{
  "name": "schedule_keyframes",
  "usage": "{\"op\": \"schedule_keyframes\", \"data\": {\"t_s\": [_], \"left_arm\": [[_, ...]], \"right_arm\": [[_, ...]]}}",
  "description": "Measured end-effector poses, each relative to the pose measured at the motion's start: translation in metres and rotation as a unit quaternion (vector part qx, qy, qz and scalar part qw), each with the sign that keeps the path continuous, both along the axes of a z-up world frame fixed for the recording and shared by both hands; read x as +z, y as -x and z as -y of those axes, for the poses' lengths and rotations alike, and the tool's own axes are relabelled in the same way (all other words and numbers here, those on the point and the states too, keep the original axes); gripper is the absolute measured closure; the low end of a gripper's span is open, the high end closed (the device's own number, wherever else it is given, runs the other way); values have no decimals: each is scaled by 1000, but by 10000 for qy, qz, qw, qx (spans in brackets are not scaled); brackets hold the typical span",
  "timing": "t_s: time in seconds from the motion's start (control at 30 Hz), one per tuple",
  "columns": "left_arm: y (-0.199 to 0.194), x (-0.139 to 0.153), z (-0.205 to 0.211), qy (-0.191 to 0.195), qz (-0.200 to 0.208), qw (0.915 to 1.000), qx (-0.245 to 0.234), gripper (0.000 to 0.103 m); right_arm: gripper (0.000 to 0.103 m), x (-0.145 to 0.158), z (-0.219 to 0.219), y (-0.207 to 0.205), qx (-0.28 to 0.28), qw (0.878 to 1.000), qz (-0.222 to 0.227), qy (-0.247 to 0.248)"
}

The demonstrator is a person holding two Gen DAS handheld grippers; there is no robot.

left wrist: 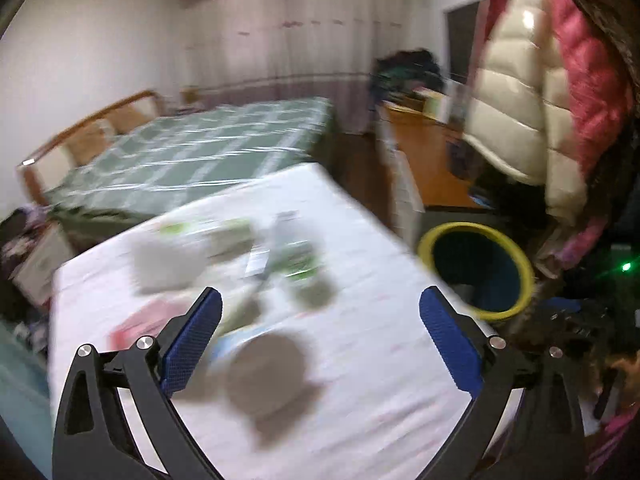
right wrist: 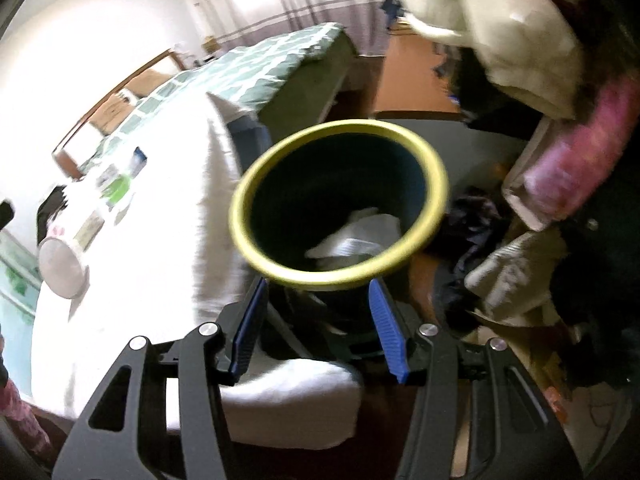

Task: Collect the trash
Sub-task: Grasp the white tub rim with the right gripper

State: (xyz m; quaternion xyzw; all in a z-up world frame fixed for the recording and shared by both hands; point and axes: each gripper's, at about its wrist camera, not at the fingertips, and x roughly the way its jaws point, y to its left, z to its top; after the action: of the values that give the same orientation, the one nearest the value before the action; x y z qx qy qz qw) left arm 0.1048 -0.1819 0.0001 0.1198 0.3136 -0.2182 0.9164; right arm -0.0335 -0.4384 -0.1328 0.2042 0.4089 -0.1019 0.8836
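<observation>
Blur smears the left wrist view. My left gripper (left wrist: 320,294) hovers wide open over a white-covered table (left wrist: 380,360), nothing between its blue pads. Beyond it lie green-and-white wrappers (left wrist: 296,260), a grey crumpled piece (left wrist: 168,264), a pink packet (left wrist: 132,328) and a round grey-topped tub (left wrist: 264,372). A dark bin with a yellow rim (left wrist: 424,248) stands off the table's right edge. In the right wrist view the bin's rim (right wrist: 240,208) sits just past my right gripper (right wrist: 318,282), whose jaws stand partly open and hold nothing. White paper (right wrist: 356,236) lies inside the bin.
A bed with a green checked cover (left wrist: 200,152) stands behind the table. Cream and pink puffy jackets (left wrist: 520,100) hang at the upper right above a wooden desk (left wrist: 424,152). Clothes and clutter (right wrist: 500,272) crowd the floor right of the bin.
</observation>
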Motion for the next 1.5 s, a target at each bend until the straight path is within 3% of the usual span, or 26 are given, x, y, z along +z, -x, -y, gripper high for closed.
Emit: {"op": "schedule_keyframes", "data": {"t_s": [0.1,0.23,0.5,0.73,0.9,1.27,1.5], "left_arm": [[12,4,-62,-152,222,9972,692,5],[24,3,-124,-83,196,9920,1243,5],[38,-12,-189,-29,114,9835,1805,5],[38,-23,-205,82,25,9814,1918,5],[37,-27,-206,93,11,9816,1907,5],[30,-35,-201,98,-99,9826,1850,5],[28,-36,-193,56,-104,9842,1767,5]], "right_arm": [[53,5,-28,-18,341,9994,31,41],[53,10,-70,-43,830,9965,73,72],[53,20,-169,-100,1874,9820,230,52],[53,16,-230,-147,2376,9710,224,139],[53,1,-241,-171,2401,9707,85,-54],[93,-6,-239,-186,2317,9718,33,-440],[98,5,-229,-175,2241,9730,221,-504]]}}
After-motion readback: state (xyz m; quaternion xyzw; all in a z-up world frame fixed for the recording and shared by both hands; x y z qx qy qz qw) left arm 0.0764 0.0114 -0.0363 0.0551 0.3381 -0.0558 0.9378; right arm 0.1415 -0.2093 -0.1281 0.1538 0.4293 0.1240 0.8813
